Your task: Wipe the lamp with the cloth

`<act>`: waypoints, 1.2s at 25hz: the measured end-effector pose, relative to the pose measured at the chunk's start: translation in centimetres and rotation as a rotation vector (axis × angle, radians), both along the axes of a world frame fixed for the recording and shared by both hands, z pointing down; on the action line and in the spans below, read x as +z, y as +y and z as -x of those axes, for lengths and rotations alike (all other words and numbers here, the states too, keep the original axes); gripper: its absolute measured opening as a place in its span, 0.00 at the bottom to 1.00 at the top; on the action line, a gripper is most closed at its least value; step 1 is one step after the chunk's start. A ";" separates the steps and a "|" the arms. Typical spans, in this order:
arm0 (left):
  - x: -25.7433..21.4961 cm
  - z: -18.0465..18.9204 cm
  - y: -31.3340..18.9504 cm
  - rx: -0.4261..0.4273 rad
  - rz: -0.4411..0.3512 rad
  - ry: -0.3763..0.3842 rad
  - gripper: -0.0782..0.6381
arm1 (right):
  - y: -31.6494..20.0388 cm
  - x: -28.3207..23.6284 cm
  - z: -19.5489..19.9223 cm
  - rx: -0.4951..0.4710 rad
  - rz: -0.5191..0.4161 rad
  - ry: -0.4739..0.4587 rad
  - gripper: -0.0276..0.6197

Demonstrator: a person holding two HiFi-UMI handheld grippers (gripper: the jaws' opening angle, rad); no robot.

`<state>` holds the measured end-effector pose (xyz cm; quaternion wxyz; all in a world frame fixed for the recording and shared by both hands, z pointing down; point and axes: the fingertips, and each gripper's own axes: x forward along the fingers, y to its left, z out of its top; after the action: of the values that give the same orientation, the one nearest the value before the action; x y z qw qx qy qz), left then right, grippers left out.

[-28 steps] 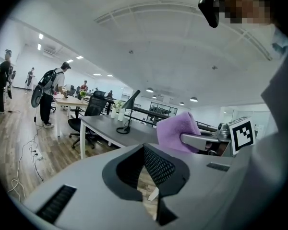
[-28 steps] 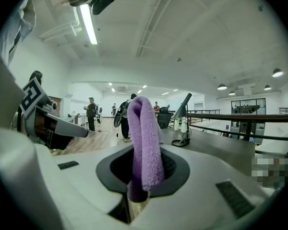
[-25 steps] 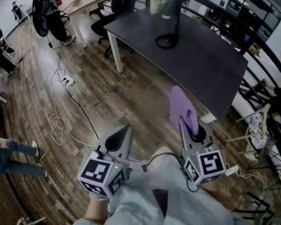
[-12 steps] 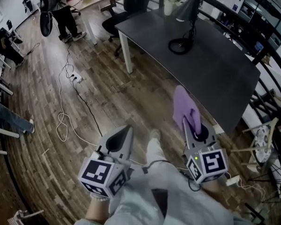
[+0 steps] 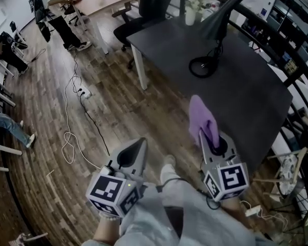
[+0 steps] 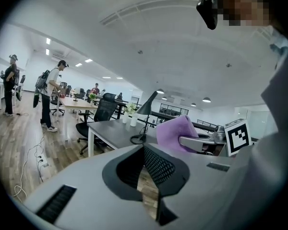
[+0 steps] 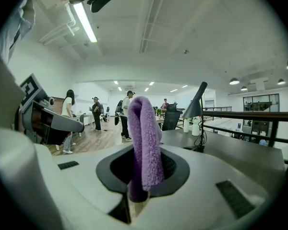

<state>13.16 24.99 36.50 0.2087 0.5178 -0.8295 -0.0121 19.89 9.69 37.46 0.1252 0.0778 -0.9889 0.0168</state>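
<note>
One cloth (image 5: 199, 114) is hanging pinched in right tongs (image 5: 206, 133), nearer the lamp (image 5: 219, 24) ahead on counter (image 5: 246, 99), left tongs (image 5: 138, 146) pressed together.

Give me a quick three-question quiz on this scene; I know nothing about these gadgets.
1. True or false: the left gripper holds the purple cloth.
2. The lamp stands on: A) the dark table; B) the floor; C) a chair.
3. Fill in: the cloth and the lamp are ____ (touching / apart).
Key: 1 false, the right gripper has it in its jaws; 2 A; 3 apart.
</note>
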 end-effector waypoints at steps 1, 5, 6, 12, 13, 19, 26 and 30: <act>0.1 0.9 -0.8 0.002 0.005 0.006 0.12 | -0.8 -0.1 1.0 -0.002 0.000 0.000 0.12; -0.6 4.2 -4.1 0.002 0.045 0.032 0.13 | -4.2 -0.5 4.4 -0.004 -0.006 0.000 0.12; -0.7 4.9 -5.0 0.006 0.047 0.032 0.13 | -5.1 -0.6 5.1 -0.001 -0.006 -0.001 0.12; -0.9 8.5 -10.3 0.031 0.018 0.019 0.12 | -10.1 -0.6 8.2 0.028 -0.013 -0.001 0.12; -1.1 9.2 -11.2 0.039 0.011 0.012 0.12 | -11.0 -0.7 8.6 0.035 -0.016 0.000 0.12; -2.0 11.4 -16.0 0.081 -0.001 0.019 0.13 | -15.1 -1.5 10.0 0.075 -0.015 0.005 0.12; -2.3 12.8 -19.0 0.108 0.002 0.006 0.13 | -18.4 -1.3 10.0 0.140 0.000 -0.001 0.12; -3.1 13.8 -21.1 0.150 -0.012 -0.028 0.13 | -20.3 -1.1 9.9 0.191 -0.003 0.001 0.12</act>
<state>-0.60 3.91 33.45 0.1942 0.5798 -0.7912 0.0058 10.00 -10.60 36.34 0.1235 0.1721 -0.9769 0.0274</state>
